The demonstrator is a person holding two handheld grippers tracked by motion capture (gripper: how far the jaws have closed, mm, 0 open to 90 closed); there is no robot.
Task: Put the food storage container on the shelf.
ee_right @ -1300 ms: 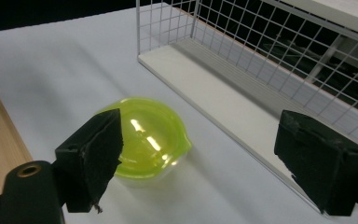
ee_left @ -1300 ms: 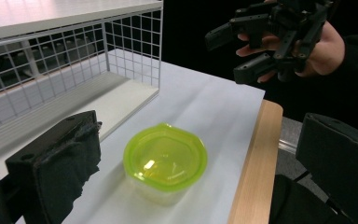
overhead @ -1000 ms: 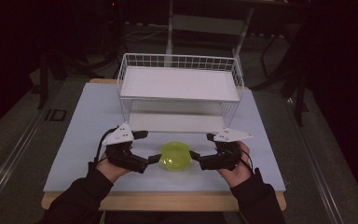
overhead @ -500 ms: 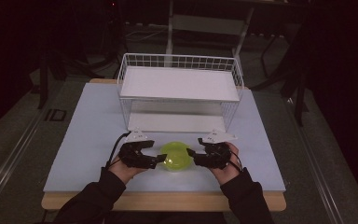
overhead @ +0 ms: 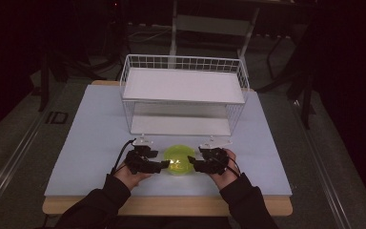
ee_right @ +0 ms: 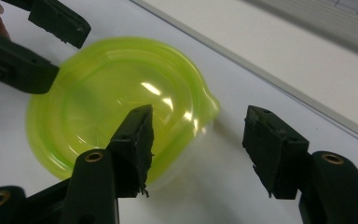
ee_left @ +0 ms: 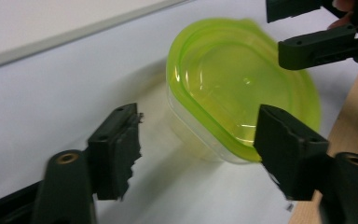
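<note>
The lime-green lidded container [overhead: 179, 160] sits on the desk [overhead: 90, 143] in front of the wire shelf rack [overhead: 183, 95]. Left tongs [overhead: 164, 164] and right tongs [overhead: 192, 164] flank it, both partway open after closing in, with nothing gripped yet.

A pale sheet [overhead: 95, 138] covers the wooden table [overhead: 171, 206]; a white wire shelf rack [overhead: 183, 93] stands at its far side, with darkness and dim furniture legs beyond.

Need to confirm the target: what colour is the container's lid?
Translucent lime green lid, clearest in the left gripper view.
</note>
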